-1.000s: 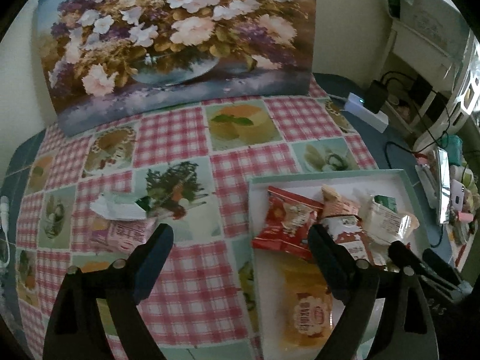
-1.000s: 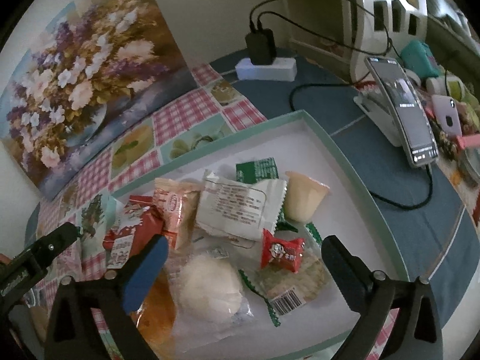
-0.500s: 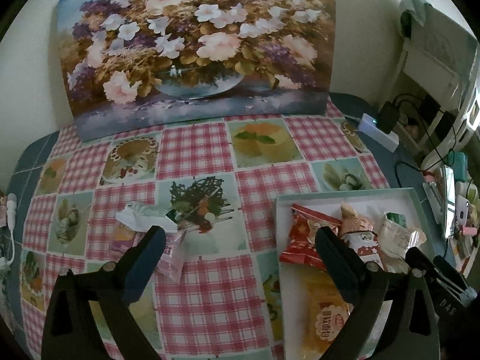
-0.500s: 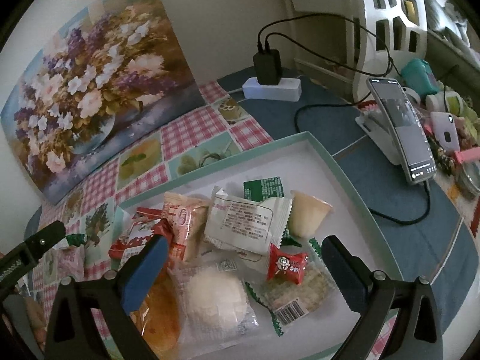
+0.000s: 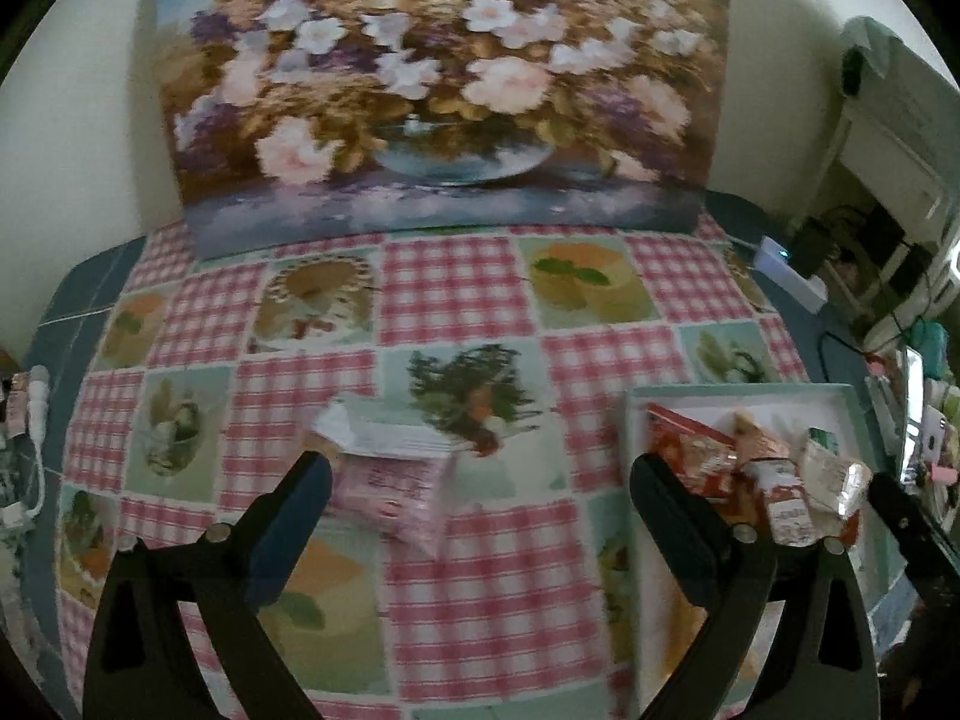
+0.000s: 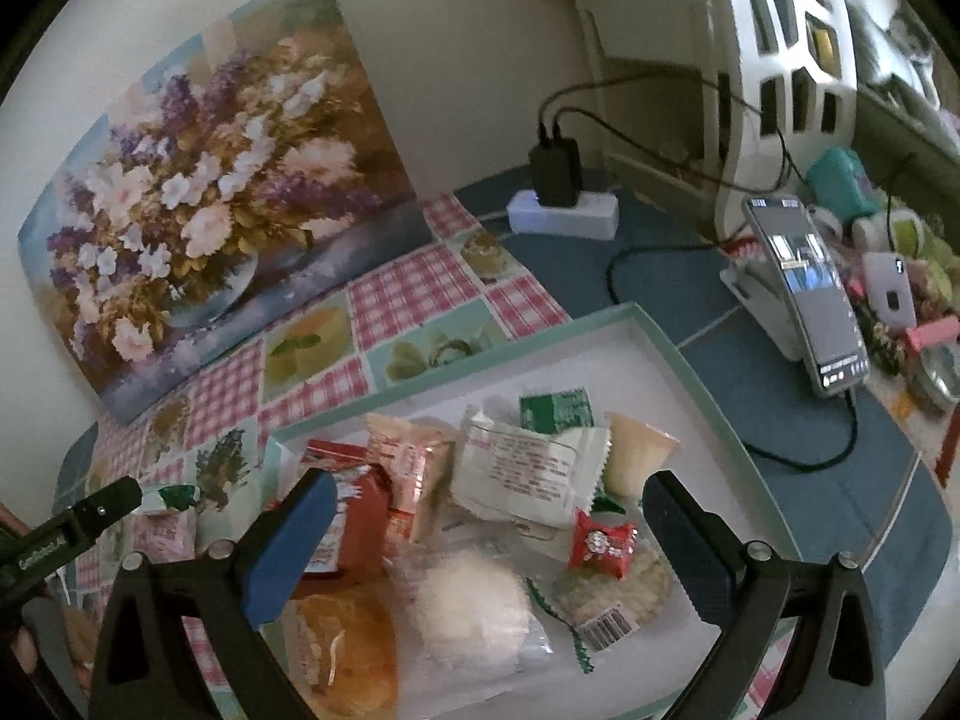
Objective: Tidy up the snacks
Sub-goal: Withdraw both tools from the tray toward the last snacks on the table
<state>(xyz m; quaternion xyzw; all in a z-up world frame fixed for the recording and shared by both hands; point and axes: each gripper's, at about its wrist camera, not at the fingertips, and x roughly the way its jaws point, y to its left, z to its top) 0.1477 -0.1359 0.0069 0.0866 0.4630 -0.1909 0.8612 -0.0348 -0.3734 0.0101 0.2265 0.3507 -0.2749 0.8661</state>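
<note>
Left tool (image 6: 72,531) arm reads "GenRobot.AI"; snack pkt (image 6: 522,468) print illegible.

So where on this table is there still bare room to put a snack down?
The checked cloth between the flower painting and the pink packet lies bare. So does the tray's far white corner. The near half of the tray is crowded.
</note>
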